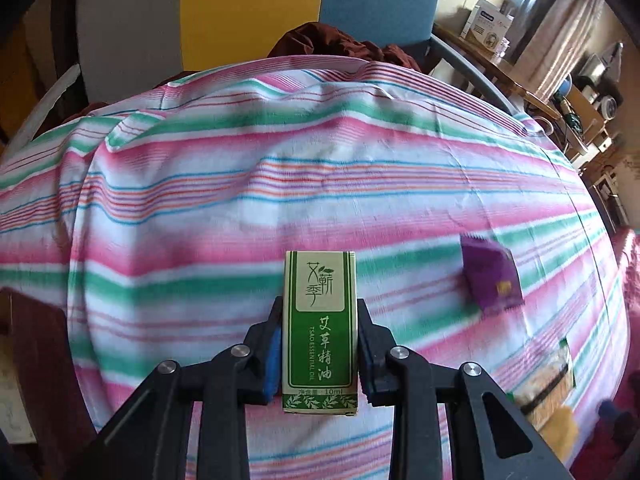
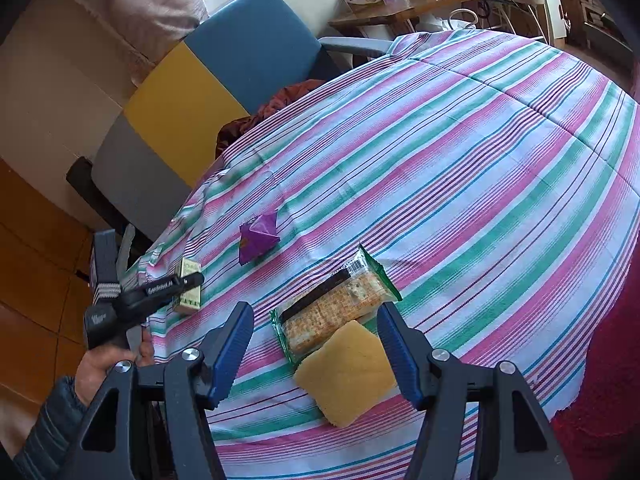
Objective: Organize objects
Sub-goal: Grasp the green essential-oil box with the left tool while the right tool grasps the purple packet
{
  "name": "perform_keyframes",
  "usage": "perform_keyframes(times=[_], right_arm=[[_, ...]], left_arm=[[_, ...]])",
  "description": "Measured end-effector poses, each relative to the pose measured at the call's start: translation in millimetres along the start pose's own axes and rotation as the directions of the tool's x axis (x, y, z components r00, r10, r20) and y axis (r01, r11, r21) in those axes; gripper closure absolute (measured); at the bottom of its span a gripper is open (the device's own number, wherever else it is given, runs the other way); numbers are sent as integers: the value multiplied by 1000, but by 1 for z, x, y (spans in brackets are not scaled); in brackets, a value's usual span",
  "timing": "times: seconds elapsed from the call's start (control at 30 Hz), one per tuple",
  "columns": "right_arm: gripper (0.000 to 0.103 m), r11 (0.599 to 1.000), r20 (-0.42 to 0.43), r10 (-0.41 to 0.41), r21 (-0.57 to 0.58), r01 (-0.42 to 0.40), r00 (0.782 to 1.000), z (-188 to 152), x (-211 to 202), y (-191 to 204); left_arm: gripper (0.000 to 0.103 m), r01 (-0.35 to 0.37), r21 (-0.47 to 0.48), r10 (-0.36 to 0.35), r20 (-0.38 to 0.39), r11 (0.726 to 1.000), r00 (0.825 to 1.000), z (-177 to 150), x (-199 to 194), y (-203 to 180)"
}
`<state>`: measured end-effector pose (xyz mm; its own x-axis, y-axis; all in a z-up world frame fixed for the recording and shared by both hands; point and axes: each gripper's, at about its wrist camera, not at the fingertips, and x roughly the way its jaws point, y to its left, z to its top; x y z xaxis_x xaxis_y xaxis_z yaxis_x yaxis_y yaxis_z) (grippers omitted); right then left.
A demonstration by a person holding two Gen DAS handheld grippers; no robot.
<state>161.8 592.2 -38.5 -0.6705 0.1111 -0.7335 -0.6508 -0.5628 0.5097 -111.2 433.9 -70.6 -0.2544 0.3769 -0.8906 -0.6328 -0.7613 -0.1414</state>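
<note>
My left gripper is shut on a green and cream essential oil box, held over the striped tablecloth. In the right wrist view the same box sits in the left gripper at the table's left edge. My right gripper is open and empty, above a yellow sponge and a cracker packet. A purple packet lies further in; it also shows in the left wrist view. The cracker packet shows blurred at that view's right.
A blue, yellow and grey chair stands behind the table with dark red cloth on it. A wooden side table with boxes stands at the back. Red fabric borders the table's right side.
</note>
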Motion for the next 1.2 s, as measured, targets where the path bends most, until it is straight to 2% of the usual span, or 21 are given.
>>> perform_keyframes(times=[0.2,0.37,0.53,0.67,0.77,0.93,1.07,1.2], right_arm=[[38,1000,-2,-3,-1,3,1000,-1,0,1],[38,999,25,16,42,-17,1000,1,-6,-6],[38,997,46,14,80,-18,999,3,-10,-12],[38,998,39,-18,54,16,999,2,-8,-8],[38,999,-1,-54,-8,54,999,0,0,3],[38,991,-109,-75,-120,62,991,3,23,29],[38,978,-138,-65,-208,35,988,20,43,59],[38,964,-169,-92,-261,46,981,43,80,78]], left_arm=[[72,-15,98,12,38,995,999,-74,-32,-20],[72,-7,135,-4,75,991,997,-105,-44,-29],[72,-9,173,-11,116,985,993,-112,-44,-30],[72,-22,197,-8,148,980,989,-115,-43,-31],[72,-34,211,-4,177,977,984,-119,-43,-32],[72,-17,206,-25,200,978,979,-122,-43,-28],[72,-3,198,-39,207,980,977,-123,-43,-26],[72,3,194,-45,215,981,976,-123,-43,-25]])
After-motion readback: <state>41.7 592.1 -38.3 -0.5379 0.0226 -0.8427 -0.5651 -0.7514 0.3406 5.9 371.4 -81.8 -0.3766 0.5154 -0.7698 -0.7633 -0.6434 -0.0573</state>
